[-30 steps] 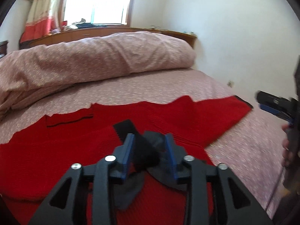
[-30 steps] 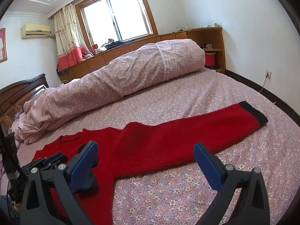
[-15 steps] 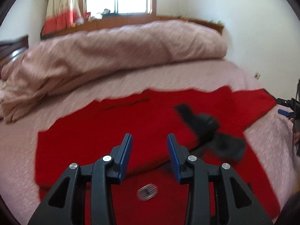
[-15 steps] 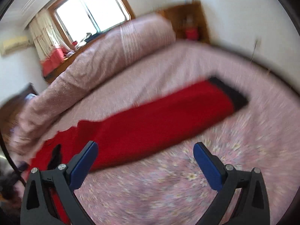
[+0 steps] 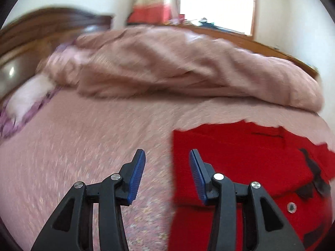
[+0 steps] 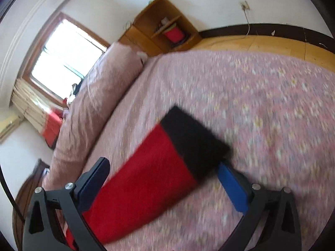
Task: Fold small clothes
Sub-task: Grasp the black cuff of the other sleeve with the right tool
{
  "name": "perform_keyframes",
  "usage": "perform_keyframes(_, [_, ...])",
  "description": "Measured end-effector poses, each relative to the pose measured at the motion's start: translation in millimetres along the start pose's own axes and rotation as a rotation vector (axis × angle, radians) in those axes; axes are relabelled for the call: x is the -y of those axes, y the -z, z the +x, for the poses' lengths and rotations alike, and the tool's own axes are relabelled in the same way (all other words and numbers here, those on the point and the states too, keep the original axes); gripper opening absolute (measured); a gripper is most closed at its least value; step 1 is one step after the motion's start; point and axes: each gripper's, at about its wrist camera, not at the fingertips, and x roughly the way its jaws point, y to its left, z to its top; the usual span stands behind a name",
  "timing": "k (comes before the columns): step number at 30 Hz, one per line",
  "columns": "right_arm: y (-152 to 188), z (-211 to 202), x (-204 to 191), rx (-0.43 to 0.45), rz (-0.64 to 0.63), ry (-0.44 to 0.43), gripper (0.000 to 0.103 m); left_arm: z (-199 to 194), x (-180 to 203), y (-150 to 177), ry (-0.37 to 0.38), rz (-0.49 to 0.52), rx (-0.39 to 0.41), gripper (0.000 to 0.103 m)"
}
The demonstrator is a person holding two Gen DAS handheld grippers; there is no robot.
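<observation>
A red knit sweater lies flat on the floral bed sheet. One sleeve is folded across it, its black cuff resting on the body at the right. My left gripper hovers over the sweater's left edge. Its jaws are opening and nothing is between them. In the right wrist view the other red sleeve stretches out with its black cuff at the end. My right gripper stands wide open straddling this sleeve just behind the cuff, pads clear of the cloth.
A rolled pink duvet lies along the far side of the bed, with a pillow and dark wooden headboard at the left. Past the bed's edge are wood floor and a wooden shelf unit.
My left gripper let go of the black cuff on the sweater's body and swung left to the sweater's left edge. My right gripper rolled and came down over the outstretched sleeve's cuff.
</observation>
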Motion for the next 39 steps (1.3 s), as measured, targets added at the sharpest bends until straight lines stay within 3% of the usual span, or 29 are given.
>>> perform_keyframes(3, [-1.9,2.1,-1.8,0.046,-0.017,-0.007,0.103,10.9,-12.0,-5.4,0.054,-0.047,-0.066,0.038])
perform_keyframes(6, [2.1,2.7,-8.3,0.017,-0.036,-0.007,0.102,2.1,-25.6,-9.2,0.042,-0.122,-0.029,0.038])
perform_keyframes(9, [2.2,-0.5,-9.0,-0.017,-0.004,-0.079,0.099,1.2,-34.2,-11.7,0.063,-0.178,-0.035,0.038])
perform_keyframes(11, [1.7,-4.8,-2.3,-0.004,0.014,-0.1,0.084,-3.7,-33.3,-8.8,0.057,-0.184,-0.035,0.038])
perform_keyframes(13, [1.8,-6.0,12.2,0.019,0.054,-0.078,0.042,-5.3,-26.7,-8.6,0.049,-0.164,-0.029,0.038])
perform_keyframes(15, [3.5,-5.2,25.7,0.037,0.091,-0.049,0.015,-6.6,-20.7,-9.9,0.062,-0.142,-0.023,0.038])
perform_keyframes(18, [2.1,-8.7,39.0,0.063,0.169,-0.104,0.013,-12.7,-14.5,-12.3,0.049,-0.1,0.013,0.038])
perform_keyframes(21, [1.0,-10.1,25.5,0.047,0.136,-0.067,0.013,-16.0,-13.6,-12.8,0.04,-0.084,0.029,0.038])
perform_keyframes(25, [-0.5,-9.7,-36.8,0.057,-0.03,-0.013,0.015,-14.9,-11.5,-13.8,0.047,-0.063,0.018,0.038])
perform_keyframes(30, [22.8,-7.4,-152.1,0.064,-0.189,-0.06,0.012,-14.9,-10.3,-13.4,0.044,-0.053,0.02,0.038])
perform_keyframes(35, [93.3,-13.5,-299.2,0.075,-0.351,-0.276,0.012,-16.6,-10.3,-12.3,0.064,-0.02,0.052,0.038])
perform_keyframes(38, [158.9,-14.5,-375.5,0.068,-0.441,-0.37,0.012,-20.3,-18.5,2.5,0.084,0.012,0.15,0.038])
perform_keyframes(39, [178.7,-12.5,-390.7,0.061,-0.453,-0.396,0.011,-17.3,-22.2,11.2,0.051,-0.014,0.178,0.038])
